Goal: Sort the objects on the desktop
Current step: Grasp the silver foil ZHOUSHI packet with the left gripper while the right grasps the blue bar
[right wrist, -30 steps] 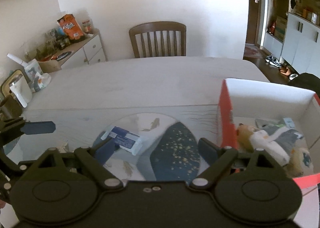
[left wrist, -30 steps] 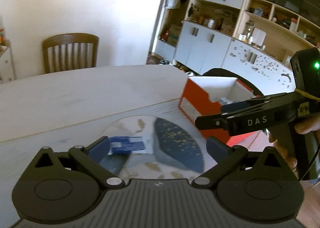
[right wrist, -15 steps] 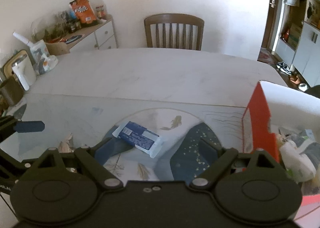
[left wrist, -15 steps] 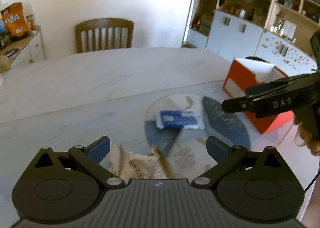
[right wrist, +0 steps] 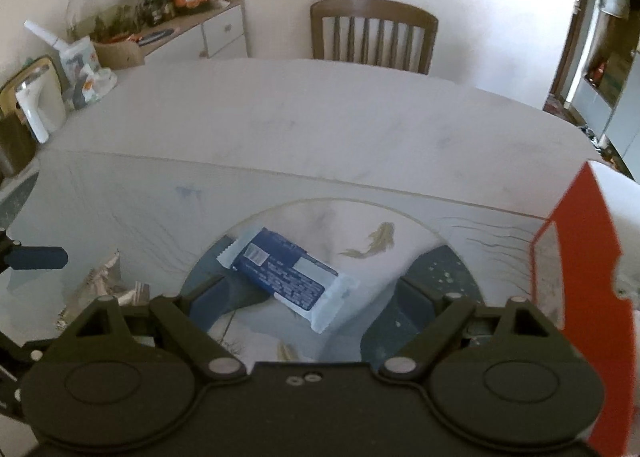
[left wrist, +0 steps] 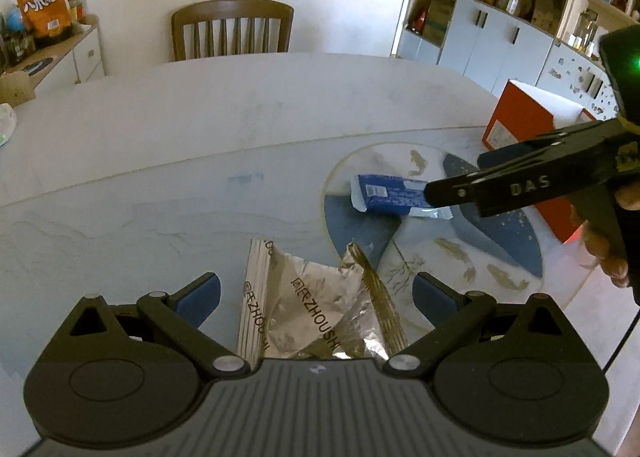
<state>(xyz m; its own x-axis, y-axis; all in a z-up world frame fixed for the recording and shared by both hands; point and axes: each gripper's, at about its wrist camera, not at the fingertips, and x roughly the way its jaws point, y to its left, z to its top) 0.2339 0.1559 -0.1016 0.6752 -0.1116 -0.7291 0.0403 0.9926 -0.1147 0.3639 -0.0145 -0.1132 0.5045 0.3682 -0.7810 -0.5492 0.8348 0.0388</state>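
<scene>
A blue and white snack packet lies flat on the round fish-pattern mat; it also shows in the left wrist view. My right gripper is open and hovers just above and in front of the packet, which lies between its fingers. A crumpled silver foil wrapper lies on the table, between the open fingers of my left gripper. The wrapper also shows in the right wrist view. Neither gripper holds anything.
An orange box with a white inside stands at the table's right edge, seen close in the right wrist view. A wooden chair stands behind the table. A side cabinet with bags and bottles is at the far left.
Both grippers have swung left, away from the orange box. The foil wrapper has come into view between my left fingers. The right gripper has closed in on the blue packet.
</scene>
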